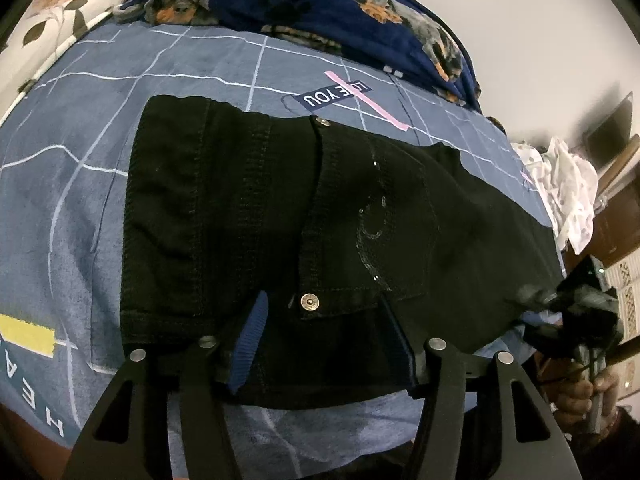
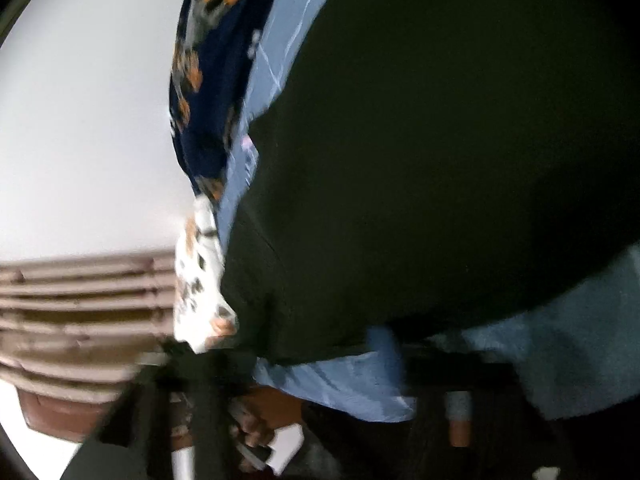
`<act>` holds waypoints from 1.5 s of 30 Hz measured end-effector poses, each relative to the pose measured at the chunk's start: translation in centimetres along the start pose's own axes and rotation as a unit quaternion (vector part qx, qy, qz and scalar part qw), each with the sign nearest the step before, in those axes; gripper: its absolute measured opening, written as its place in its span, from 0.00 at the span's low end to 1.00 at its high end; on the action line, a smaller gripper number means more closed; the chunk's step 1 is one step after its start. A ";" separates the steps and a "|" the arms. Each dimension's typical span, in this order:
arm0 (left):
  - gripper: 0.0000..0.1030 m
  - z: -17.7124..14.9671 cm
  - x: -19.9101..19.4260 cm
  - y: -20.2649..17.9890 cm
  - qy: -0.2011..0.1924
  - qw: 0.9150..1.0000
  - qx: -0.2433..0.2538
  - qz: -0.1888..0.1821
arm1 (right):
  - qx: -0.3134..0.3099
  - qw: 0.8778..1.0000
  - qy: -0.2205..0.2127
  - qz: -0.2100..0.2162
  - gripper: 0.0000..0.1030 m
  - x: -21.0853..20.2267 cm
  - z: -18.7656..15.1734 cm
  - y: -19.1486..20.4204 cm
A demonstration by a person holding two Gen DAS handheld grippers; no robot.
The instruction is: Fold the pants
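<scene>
Left wrist view: black pants lay spread across the bed, on a blue sheet with white grid lines, waist end toward the camera, metal button just beyond the fingers. Left hand-held gripper stood wide, its two blue-padded fingers resting on the near edge of the pants, one to each side of the button, not pinched on the cloth. At far right, right hand-held gripper sat at the pants' right edge with dark cloth bunched at its tip; too blurred to tell whether gripped. A navy blanket with dog prints lay heaped at the far side of the bed, a floral pillow at top left, a white spotted cloth off the bed to the right.

Right wrist view: heavily blurred. Pants filled most of the frame, lying on the blue sheet, blanket beyond. Right hand-held gripper's fingers smeared at the bottom; cannot tell how wide.
</scene>
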State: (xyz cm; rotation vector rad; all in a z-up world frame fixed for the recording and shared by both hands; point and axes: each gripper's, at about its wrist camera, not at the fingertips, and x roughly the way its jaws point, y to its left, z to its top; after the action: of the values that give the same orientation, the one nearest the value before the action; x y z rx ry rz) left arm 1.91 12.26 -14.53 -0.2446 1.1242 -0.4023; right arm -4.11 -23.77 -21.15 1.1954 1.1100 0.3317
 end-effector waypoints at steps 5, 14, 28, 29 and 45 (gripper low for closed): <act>0.56 0.3 -0.8 0.7 0.008 0.999 -0.044 -0.016 | -0.001 1.000 0.019 0.012 0.05 -0.1 -0.6 -0.9; 0.56 -0.4 -0.5 -0.4 0.012 1.000 -0.005 0.014 | 0.011 0.998 0.060 0.012 0.05 0.8 -0.2 -2.0; 0.59 -1.0 -0.2 -1.0 -0.010 0.999 0.024 0.035 | -0.581 0.801 0.020 -0.143 0.54 -0.1 4.2 17.3; 0.59 -1.0 -0.3 -0.9 -0.013 0.999 0.022 0.031 | -0.576 0.806 0.041 -0.132 0.52 1.6 5.9 17.5; 0.65 -1.1 -0.2 -1.3 -0.021 0.998 0.050 0.030 | -0.586 0.777 0.190 -0.130 0.25 13.2 11.2 15.3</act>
State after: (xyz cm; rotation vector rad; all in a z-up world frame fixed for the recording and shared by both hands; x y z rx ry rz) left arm 0.58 11.13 -14.35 -0.1296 1.0654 -0.3966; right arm 16.28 -14.65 -15.21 -0.1612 1.0743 0.9078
